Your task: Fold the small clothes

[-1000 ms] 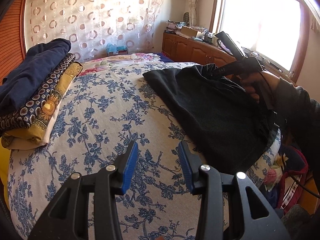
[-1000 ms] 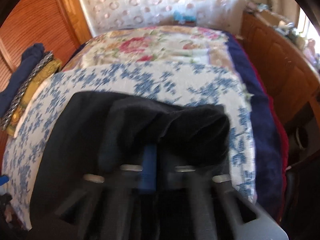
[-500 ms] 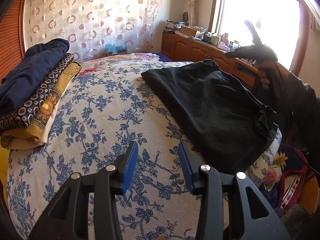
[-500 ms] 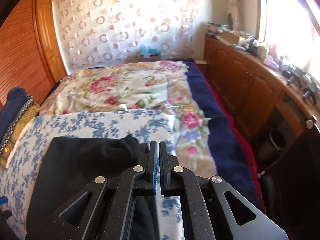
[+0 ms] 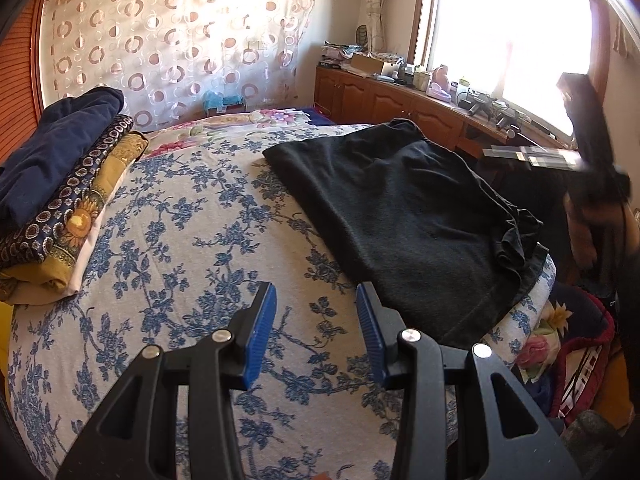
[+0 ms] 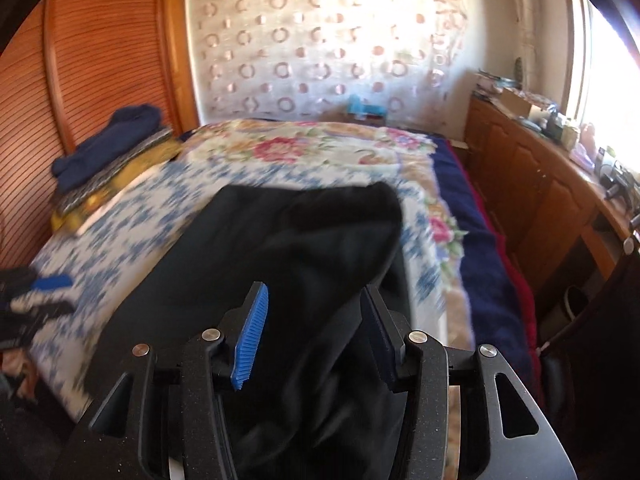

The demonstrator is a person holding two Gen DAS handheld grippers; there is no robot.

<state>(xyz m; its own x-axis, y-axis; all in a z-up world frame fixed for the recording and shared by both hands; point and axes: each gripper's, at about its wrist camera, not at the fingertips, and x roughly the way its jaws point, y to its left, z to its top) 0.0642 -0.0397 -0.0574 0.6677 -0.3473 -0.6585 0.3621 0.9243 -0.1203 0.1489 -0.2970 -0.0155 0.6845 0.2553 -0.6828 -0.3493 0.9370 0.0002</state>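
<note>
We hold the left hand-held gripper [image 5: 316,332] with its jaws spread and empty over the blue-flowered bedspread [image 5: 192,240], low in the left wrist view. Our right hand-held gripper [image 6: 316,336] is likewise parted, gripping nothing, just above the black garment [image 6: 288,248]. That garment [image 5: 404,216] lies spread at center right, its right edge bunched, so we judge its fold barely begun. At the upper left sits a stack of folded clothes [image 5: 60,184], seemingly finished work.
</note>
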